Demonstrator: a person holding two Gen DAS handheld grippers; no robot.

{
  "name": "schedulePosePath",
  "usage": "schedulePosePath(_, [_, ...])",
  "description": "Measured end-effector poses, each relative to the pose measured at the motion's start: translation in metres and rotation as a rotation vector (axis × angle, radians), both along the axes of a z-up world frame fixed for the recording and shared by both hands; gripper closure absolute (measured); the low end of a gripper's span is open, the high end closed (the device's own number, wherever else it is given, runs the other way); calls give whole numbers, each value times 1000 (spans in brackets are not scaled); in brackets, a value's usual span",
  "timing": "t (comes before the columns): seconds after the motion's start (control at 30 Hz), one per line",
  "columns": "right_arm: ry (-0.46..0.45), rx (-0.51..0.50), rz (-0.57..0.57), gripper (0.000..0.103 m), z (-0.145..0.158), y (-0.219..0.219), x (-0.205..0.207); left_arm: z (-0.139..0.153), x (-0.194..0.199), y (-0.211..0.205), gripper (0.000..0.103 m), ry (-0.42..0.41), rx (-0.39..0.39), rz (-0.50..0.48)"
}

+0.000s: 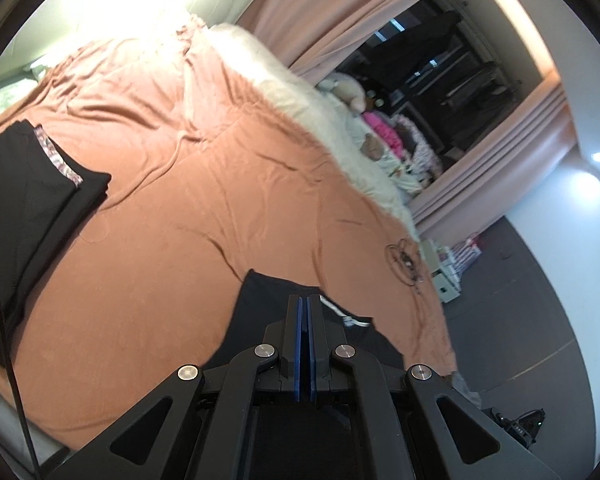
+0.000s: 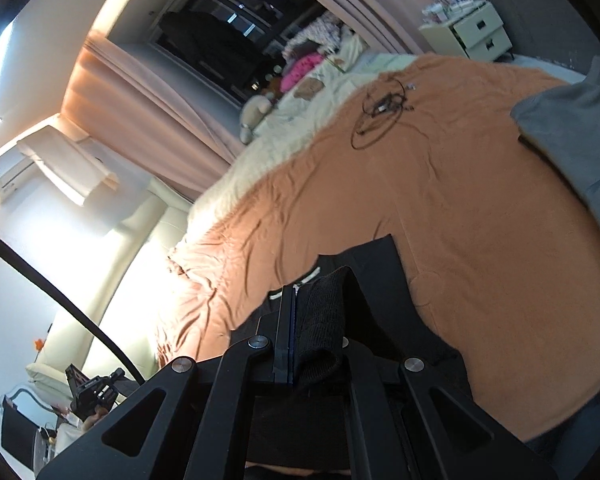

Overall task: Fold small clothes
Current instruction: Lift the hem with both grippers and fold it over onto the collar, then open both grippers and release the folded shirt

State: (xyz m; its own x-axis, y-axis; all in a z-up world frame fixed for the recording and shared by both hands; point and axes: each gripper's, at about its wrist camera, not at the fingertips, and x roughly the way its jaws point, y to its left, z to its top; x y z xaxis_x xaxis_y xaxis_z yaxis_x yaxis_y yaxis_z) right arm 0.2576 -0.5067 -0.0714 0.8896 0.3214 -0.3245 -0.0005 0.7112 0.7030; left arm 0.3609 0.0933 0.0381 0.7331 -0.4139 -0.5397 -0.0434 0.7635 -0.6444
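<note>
A black garment (image 1: 256,312) with a white label hangs over the orange bedspread (image 1: 204,200), held up by both grippers. My left gripper (image 1: 305,300) is shut on its edge, blue pads pressed together. In the right wrist view my right gripper (image 2: 300,292) is shut on the same black garment (image 2: 380,280), whose ribbed hem drapes over one finger. A folded black garment (image 1: 28,184) with a patterned stripe lies on the bed at the left of the left wrist view.
A grey cloth (image 2: 572,136) lies on the bed at the right. A coiled black cable (image 2: 380,112) lies near the far bed edge, with a white fluffy blanket (image 1: 300,96) and soft toys (image 1: 348,88) beyond. A white drawer unit (image 2: 472,32) stands by the bed.
</note>
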Motion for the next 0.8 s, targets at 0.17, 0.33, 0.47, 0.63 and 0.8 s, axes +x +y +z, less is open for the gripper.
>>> schedulePosePath(0.17, [82,-11,-4,103,-14,-1,63,-39,45,-4,101,81,12,10])
schedulePosePath(0.33, [172,-27,-21,103,-30,0,119,-83,89,-11,101,160,30,17])
schedulePosePath(0.47, [219,-65,-26,103,-36,5,162,-108,122,-14,101,205,60,32])
schedulePosePath(0.63, [253,-64,-39,103,-43,5,201,-131,157,-20,101,252,105,35])
schedulePosePath(0.8, [343,-135,-47,93,-50,17,227,-148,173,-26,92,316,216,12])
